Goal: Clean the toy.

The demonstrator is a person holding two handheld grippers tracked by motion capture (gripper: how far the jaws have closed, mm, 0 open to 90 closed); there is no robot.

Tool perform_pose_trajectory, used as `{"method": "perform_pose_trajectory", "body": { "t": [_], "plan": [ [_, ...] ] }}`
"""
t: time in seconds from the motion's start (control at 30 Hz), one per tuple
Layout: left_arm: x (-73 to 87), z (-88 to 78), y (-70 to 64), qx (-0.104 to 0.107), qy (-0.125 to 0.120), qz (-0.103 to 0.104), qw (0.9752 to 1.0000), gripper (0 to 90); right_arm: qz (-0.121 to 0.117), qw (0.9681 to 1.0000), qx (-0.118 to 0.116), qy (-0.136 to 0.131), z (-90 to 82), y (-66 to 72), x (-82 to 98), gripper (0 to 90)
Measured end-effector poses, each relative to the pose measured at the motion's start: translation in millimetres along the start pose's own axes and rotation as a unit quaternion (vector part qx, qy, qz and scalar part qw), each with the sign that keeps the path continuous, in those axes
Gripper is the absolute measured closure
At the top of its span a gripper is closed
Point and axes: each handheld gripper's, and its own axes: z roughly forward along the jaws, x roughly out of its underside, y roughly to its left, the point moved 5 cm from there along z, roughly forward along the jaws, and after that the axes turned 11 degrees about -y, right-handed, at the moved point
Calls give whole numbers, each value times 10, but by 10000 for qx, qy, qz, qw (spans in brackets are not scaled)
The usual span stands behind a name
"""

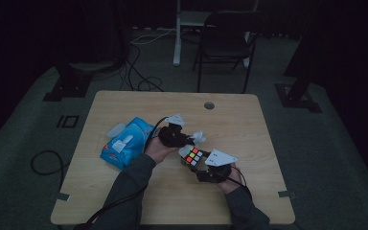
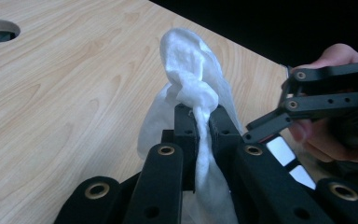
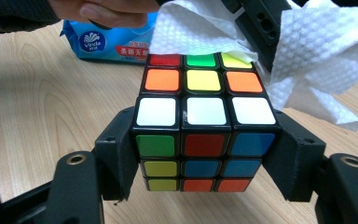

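Above a wooden surface, the right gripper clamped a puzzle cube while the left gripper, shut on a white wipe, touched the cube's top, probably mid-wipe; next likely called for sweeping across.

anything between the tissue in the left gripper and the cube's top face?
Nothing visible. The left gripper is shut on the tissue, which already lies over the far edge of the cube held by the right gripper.
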Motion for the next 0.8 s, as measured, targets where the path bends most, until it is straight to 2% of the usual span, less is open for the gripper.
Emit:
{"method": "perform_pose_trajectory", "body": {
  "t": [0.57,0.8],
  "plan": [
    [19,54,139,-73,46,-141,9999,860,-8,10000,-20,-55,-7,8,-15,346],
    [23,-17,166,-174,-33,-156,9997,859,39,10000,51,-40,-27,-37,-5,346]
  ]
}}
